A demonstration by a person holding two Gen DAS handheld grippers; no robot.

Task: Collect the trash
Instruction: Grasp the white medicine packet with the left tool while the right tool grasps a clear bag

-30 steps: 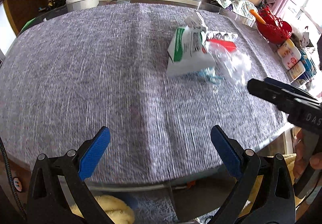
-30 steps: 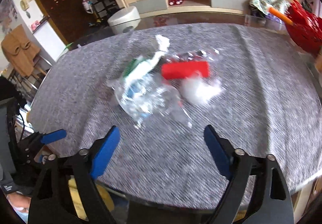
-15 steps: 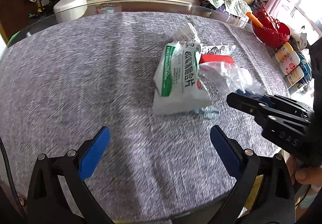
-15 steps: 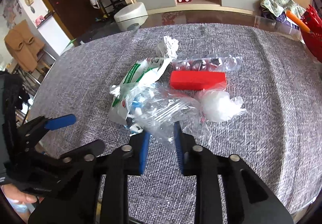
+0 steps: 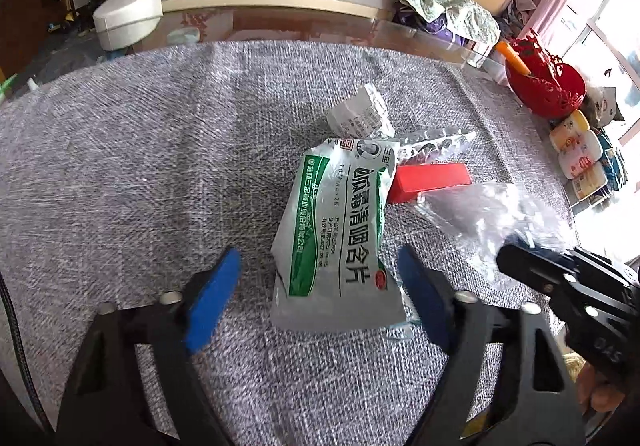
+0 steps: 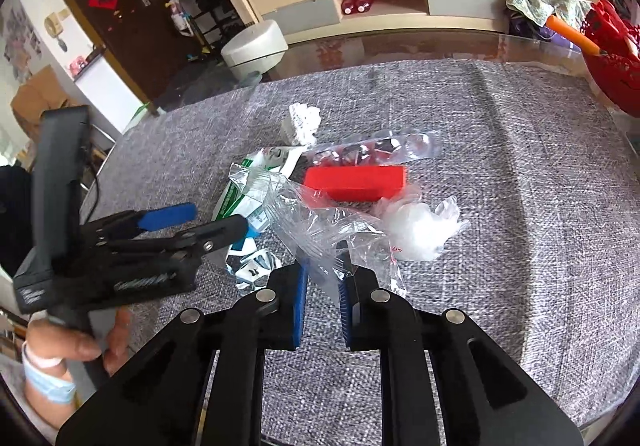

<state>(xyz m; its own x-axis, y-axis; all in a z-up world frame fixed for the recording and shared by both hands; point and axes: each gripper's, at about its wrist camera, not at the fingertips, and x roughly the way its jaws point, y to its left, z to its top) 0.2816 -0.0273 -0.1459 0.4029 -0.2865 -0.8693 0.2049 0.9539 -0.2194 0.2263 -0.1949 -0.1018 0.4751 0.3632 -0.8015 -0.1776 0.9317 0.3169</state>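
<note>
Right tongs clamped on clear bag, left tongs closing, straddling green-white packet

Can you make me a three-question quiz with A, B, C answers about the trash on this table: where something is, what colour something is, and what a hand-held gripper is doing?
1. Where does the crumpled paper lie?
A. Beyond the white and green packet, farther from the cameras
B. Inside the red basket
C. On the floor

2. What colour is the flat box in the pile?
A. Yellow
B. Red
C. Black

3. What is the right hand-held gripper doing?
A. Hanging wide open over bare cloth
B. Pinching the clear plastic bag
C. Holding the red box

Answers:
1 A: the paper sits on the grey cloth past the packet's far end.
2 B: both views show it bright red.
3 B: its blue pads stand close together with the clear plastic running down between them.
</note>
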